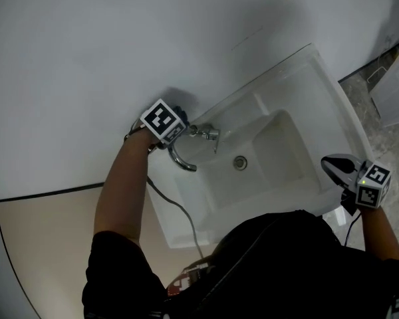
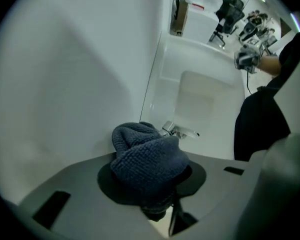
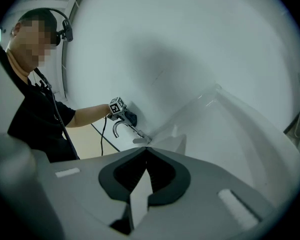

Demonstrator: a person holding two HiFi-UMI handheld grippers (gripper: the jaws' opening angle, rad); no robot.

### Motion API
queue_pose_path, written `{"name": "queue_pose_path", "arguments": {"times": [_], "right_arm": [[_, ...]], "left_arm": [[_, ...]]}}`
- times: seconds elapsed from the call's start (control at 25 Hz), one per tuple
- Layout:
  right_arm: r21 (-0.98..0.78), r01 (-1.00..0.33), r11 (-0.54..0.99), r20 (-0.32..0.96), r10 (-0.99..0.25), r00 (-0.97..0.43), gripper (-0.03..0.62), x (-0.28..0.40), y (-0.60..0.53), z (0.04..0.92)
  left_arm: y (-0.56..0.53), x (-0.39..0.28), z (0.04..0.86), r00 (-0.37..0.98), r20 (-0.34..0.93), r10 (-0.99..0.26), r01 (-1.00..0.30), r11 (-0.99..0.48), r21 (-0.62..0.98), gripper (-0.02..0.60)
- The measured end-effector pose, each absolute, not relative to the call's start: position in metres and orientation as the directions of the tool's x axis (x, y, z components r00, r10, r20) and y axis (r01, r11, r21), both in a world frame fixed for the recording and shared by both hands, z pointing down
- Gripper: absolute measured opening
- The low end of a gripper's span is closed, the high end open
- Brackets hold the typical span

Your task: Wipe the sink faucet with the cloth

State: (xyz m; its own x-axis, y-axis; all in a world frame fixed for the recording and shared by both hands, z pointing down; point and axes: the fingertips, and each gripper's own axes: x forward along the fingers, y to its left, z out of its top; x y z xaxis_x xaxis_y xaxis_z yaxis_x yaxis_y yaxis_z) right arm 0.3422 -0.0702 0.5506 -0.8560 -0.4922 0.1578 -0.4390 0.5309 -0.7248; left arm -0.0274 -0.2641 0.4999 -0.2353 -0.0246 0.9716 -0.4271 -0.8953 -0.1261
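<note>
Standing on the wall-side rim of the sink (image 1: 332, 105), the faucet (image 1: 204, 134) lies just beside the bunched blue cloth (image 2: 147, 159) clamped between the half-parted jaws of the left gripper (image 1: 175, 133) (the right gripper (image 3: 146, 176), jaws together on nothing, hovers off the opposite rim), so a careless pass may catch the knit on the faucet and drag it free.

Knitted cloth (image 2: 150, 159), shiny metal faucet (image 1: 205, 134)
</note>
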Motion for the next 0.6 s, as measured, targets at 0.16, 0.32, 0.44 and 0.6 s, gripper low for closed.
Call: {"name": "queue_pose_path", "arguments": {"times": [0.16, 0.32, 0.44, 0.6], "right_arm": [[-0.735, -0.437, 0.518, 0.149, -0.505, -0.850, 0.002, 0.351, -0.074, 0.555], [-0.741, -0.436, 0.511, 0.144, -0.514, -0.846, 0.002, 0.356, -0.077, 0.561], [-0.747, -0.441, 0.497, 0.144, -0.526, -0.838, 0.002, 0.362, -0.077, 0.566], [-0.757, -0.447, 0.477, 0.142, -0.548, -0.825, 0.002, 0.372, -0.073, 0.571]], "left_arm": [[-0.252, -0.026, 0.529, -0.435, 0.898, 0.064, -0.295, -0.953, -0.075, 0.115], [-0.262, -0.019, 0.564, -0.599, 0.801, 0.003, -0.044, -0.999, -0.029, 0.115], [-0.262, -0.020, 0.583, -0.703, 0.711, 0.014, 0.028, -0.998, 0.048, 0.115], [-0.253, -0.024, 0.584, -0.759, 0.640, 0.123, -0.067, -0.991, 0.112, 0.115]]}}
